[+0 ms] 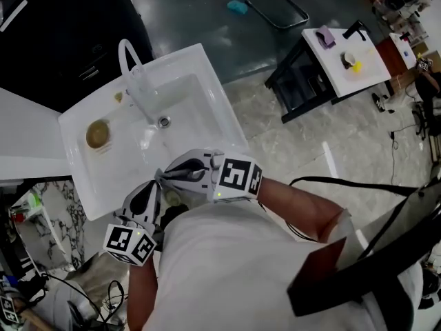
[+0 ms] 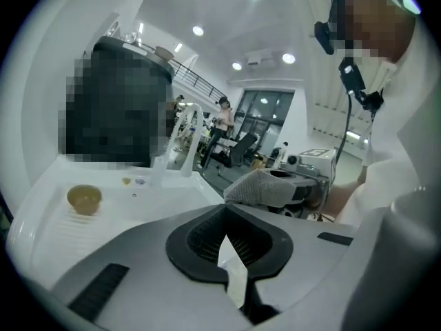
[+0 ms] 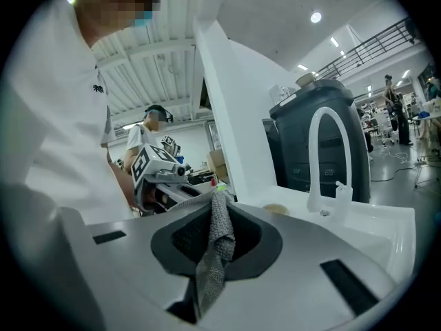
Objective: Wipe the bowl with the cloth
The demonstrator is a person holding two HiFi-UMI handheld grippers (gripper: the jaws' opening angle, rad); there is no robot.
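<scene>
Gripping: the right tool [image 3: 216,234] is clamped on the cloth [image 3: 222,221], with a fold pinched between its dark pads.
Left tool: the left tool [image 2: 228,245] has its jaws brought together and nothing is caught in them; only a thin pale slit shows between the pads.
Tool positions: in the head view both tools sit close in front of the person's body, over the near rim of the sink [image 1: 207,81], with their tips near each other.
Cloth contact: the head view does not show whether the cloth also touches the left tool.
Cloth look: grey with a woven, mesh-like texture; one strip runs back along the right tool's jaw slot and the rest bunches over its tip.
Bowl place: the bowl [image 1: 98,134] stands upright on the ribbed drainer at the left of the sink, well apart from both tools and from the cloth.
Bowl look: small and round, tan to yellow-brown, with its open side up; its inside is too small to make out.
Faucet: a white arched faucet [image 1: 127,55] rises from the far side of the basin.
Background: a white desk [image 1: 337,74] with a few small things stands well apart across the floor.
Counts: two tools, one cloth, one bowl, one sink, one faucet.
</scene>
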